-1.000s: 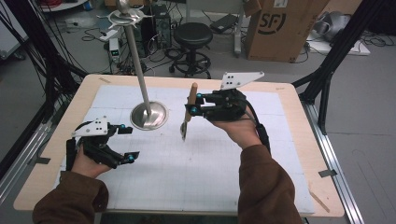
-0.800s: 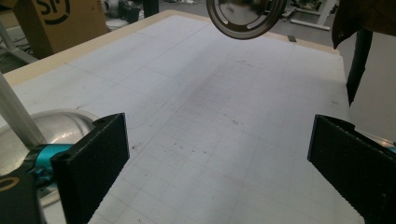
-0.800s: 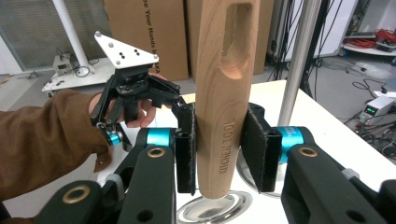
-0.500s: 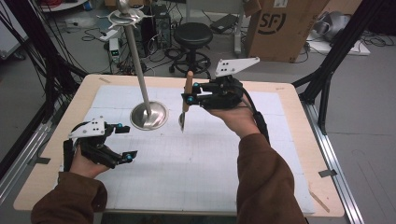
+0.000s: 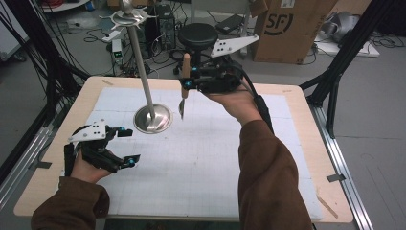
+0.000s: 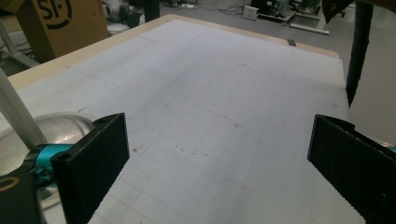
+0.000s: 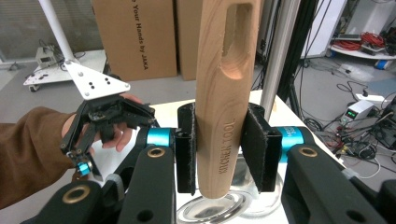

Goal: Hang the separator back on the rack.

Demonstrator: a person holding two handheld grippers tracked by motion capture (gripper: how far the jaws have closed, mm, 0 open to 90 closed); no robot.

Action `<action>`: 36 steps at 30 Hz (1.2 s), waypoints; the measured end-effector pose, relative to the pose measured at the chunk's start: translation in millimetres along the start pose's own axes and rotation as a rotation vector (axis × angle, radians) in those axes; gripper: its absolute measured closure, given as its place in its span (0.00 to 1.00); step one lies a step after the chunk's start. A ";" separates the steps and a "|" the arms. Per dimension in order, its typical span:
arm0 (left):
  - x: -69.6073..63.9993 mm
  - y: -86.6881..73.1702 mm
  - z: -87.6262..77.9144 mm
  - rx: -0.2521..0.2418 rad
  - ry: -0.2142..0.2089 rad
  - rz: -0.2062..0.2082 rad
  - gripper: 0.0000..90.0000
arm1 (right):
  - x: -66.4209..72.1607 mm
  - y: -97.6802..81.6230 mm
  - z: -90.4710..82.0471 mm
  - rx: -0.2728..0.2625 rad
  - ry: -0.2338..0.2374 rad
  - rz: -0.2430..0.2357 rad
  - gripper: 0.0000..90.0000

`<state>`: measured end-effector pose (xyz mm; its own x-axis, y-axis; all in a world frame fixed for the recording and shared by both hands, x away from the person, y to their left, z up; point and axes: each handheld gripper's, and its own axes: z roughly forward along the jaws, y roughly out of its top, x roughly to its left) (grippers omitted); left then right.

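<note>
Wooden-handled kitchen tool (image 5: 184,84) upright in the air just right of the metal stand (image 5: 152,118), clamped at its handle by right tongs (image 5: 187,76), left tongs (image 5: 125,146) wide, unloaded, low over the desk (image 5: 201,158) near the stand's base

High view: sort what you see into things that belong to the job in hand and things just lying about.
In the job:
- wooden-handled kitchen tool, clamped in the right gripper
- metal stand beside it
- left gripper, open

Lying about:
- cardboard box
- black stool
- floor cables
</note>
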<state>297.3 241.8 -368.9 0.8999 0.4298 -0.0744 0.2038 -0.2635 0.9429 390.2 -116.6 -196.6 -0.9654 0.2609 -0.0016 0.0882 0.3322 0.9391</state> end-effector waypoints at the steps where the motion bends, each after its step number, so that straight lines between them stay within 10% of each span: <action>1: 0.1 0.0 -0.2 -0.001 0.001 0.000 0.07 | -0.6 2.9 1.8 0.004 0.000 0.000 0.75; 36: 1.2 -1.4 -3.5 -0.023 -0.020 -0.025 0.07 | -35.3 45.3 33.4 0.052 -0.028 -0.009 0.75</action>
<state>296.8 245.6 -369.1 0.9021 0.4188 -0.1042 0.2178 -0.2333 0.9477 436.5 -80.5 -165.5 -0.9590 0.2826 -0.0202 0.0929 0.3810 0.9199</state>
